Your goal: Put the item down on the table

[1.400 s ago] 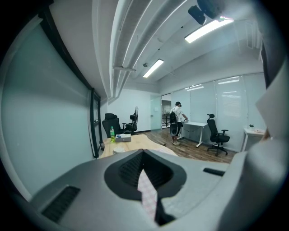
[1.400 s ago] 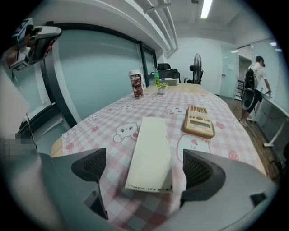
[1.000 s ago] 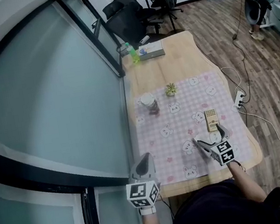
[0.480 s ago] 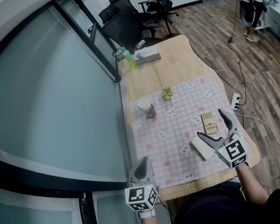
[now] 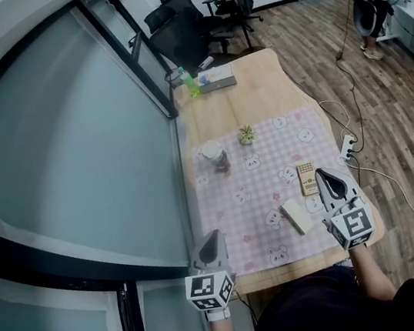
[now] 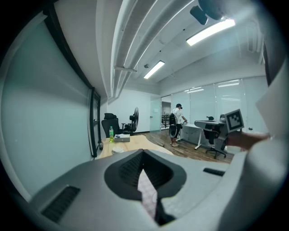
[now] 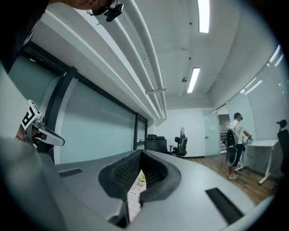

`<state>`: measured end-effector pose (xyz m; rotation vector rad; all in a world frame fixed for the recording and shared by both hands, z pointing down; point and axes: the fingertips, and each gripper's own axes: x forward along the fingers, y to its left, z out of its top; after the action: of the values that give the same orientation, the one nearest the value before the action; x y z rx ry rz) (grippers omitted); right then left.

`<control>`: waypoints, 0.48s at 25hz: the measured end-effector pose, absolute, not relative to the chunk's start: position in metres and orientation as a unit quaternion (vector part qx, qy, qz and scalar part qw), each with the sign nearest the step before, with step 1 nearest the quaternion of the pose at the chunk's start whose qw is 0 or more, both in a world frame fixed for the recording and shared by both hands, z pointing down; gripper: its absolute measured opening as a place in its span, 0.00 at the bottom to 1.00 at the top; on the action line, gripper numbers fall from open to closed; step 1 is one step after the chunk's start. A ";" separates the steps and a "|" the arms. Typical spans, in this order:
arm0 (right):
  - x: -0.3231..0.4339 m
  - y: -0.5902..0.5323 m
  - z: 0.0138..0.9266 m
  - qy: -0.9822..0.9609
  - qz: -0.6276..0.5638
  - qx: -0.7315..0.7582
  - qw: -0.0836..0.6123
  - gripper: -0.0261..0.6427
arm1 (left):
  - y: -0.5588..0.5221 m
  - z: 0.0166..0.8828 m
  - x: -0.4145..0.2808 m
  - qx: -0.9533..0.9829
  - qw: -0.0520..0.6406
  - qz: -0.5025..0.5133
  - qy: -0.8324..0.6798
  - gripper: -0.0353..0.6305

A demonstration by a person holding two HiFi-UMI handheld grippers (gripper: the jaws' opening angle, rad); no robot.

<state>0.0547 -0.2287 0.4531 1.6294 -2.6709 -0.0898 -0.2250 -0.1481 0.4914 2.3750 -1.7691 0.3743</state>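
Note:
A pale flat block (image 5: 297, 217) lies on the pink checked cloth (image 5: 245, 186) near the table's front edge. Just right of the block, and apart from it, my right gripper (image 5: 326, 178) points away from me, shut with nothing between its jaws. The right gripper view shows its jaws (image 7: 137, 180) pressed together, with only a sliver of cloth visible through them. At the cloth's front left corner my left gripper (image 5: 211, 242) is shut and empty. In the left gripper view its jaws (image 6: 144, 180) meet over the cloth.
A tan calculator (image 5: 308, 177) lies just beyond the block. Farther back are a lidded cup (image 5: 214, 154) and a small plant (image 5: 246, 134), with a green bottle (image 5: 191, 85) and a box (image 5: 217, 80) at the far end. A power strip (image 5: 347, 148) hangs off the right edge. A glass wall (image 5: 71, 143) runs along the left.
My right gripper was open around the block. It has let go, drawn off to the right and closed. The block stays on the cloth. The left gripper has barely moved.

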 end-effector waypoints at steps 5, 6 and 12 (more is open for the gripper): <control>0.059 -0.227 0.449 -0.851 -0.028 0.525 0.008 0.06 | -0.149 0.488 -0.226 0.793 0.076 0.122 -0.592 0.05; 0.059 -0.227 0.450 -0.851 -0.024 0.524 0.010 0.06 | -0.150 0.488 -0.226 0.793 0.076 0.122 -0.591 0.05; 0.060 -0.227 0.454 -0.855 -0.018 0.518 0.028 0.06 | -0.152 0.488 -0.222 0.795 0.078 0.123 -0.589 0.05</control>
<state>0.0597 -0.2268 0.4536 1.5994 -2.6384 -0.0558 -0.2216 -0.1522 0.4876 2.3825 -1.7629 0.3671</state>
